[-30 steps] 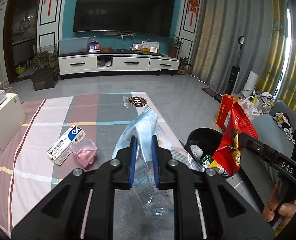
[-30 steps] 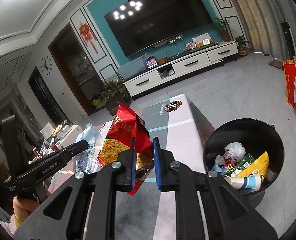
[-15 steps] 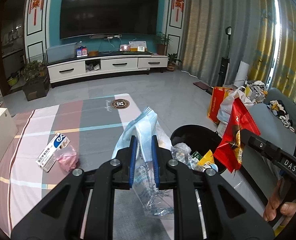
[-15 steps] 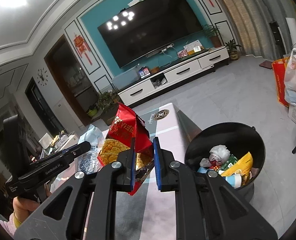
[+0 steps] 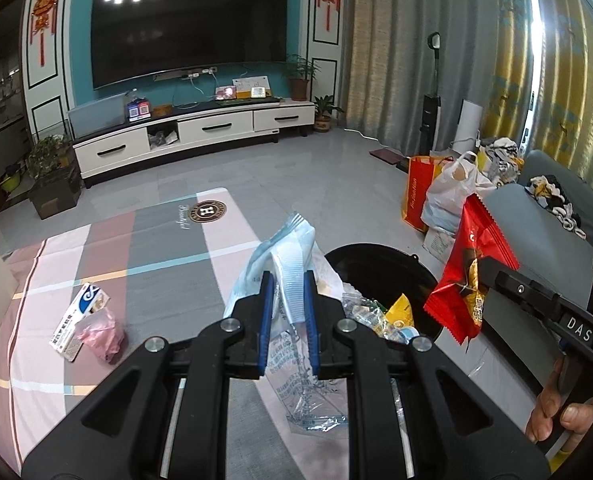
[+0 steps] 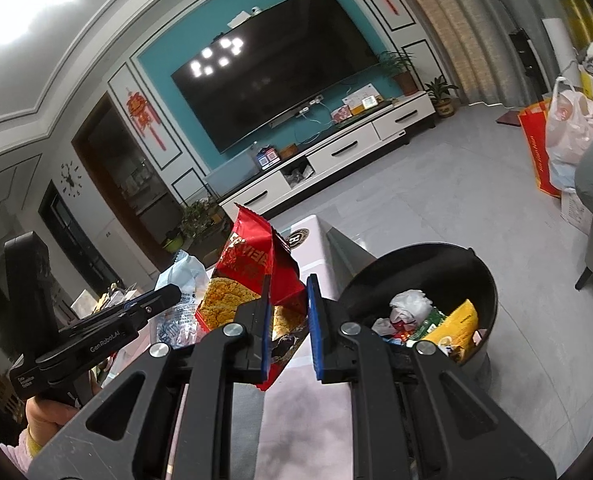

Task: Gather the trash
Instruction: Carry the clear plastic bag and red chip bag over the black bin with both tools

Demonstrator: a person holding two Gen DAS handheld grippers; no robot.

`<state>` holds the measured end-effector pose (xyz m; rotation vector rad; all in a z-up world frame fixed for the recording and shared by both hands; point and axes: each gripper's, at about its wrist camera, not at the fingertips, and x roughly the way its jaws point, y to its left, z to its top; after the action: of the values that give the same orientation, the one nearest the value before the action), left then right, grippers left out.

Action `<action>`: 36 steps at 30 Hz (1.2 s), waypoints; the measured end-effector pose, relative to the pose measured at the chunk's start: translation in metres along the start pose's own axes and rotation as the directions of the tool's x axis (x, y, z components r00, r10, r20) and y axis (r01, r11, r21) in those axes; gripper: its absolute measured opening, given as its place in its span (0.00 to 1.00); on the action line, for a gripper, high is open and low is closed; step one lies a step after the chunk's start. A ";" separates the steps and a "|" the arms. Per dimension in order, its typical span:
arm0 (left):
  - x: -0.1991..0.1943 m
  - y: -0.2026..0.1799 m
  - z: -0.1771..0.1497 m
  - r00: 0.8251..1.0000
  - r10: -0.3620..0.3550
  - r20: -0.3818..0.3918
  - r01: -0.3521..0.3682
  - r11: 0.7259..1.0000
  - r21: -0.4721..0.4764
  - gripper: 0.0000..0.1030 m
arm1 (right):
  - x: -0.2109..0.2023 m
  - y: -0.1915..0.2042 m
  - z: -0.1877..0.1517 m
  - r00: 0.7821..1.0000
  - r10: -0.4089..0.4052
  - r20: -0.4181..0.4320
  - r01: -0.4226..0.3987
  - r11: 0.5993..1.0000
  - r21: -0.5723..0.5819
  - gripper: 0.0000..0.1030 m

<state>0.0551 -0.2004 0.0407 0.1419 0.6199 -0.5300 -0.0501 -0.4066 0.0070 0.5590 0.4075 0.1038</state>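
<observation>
The black trash bin [image 6: 420, 300] stands on the floor just off the worktop's [image 5: 168, 256] right edge, and both my loads must end above its open mouth. My right tongs [image 6: 287, 312] are the nearer pair: the bin lies just to their right and below, already part full of wrappers. They are clenched on a red snack bag [image 6: 256, 268], which stands with its long axis upright, its top above the blue pads and its bottom corner hanging below them. My left tongs [image 5: 287, 312] are clenched on a clear blue-printed plastic bag [image 5: 284, 256], also held lengthwise up and down (its crumpled tail droops toward the cloth); from them the bin sits ahead and to the right, its rim just past the bag.

The worktop wears a striped pink, grey and white cloth. On its left part, well apart from the tongs, a small medicine box [image 5: 79, 318] lies touching a crumpled pink plastic bag [image 5: 101, 334], not yet collected. Beyond are grey floor tiles, a white TV cabinet [image 5: 192, 136] and a wall television [image 5: 188, 28].
</observation>
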 end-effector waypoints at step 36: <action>0.135 -0.069 0.009 0.984 -0.032 -0.178 0.051 0.993 0.102 0.16 | 0.033 -0.094 0.000 0.985 -0.168 -0.030 0.170 0.980 0.106 0.16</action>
<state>0.1169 -0.3203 -0.0295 0.2791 0.7686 -0.5956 -0.0210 -0.4789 -0.0552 0.6276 0.4814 -0.0762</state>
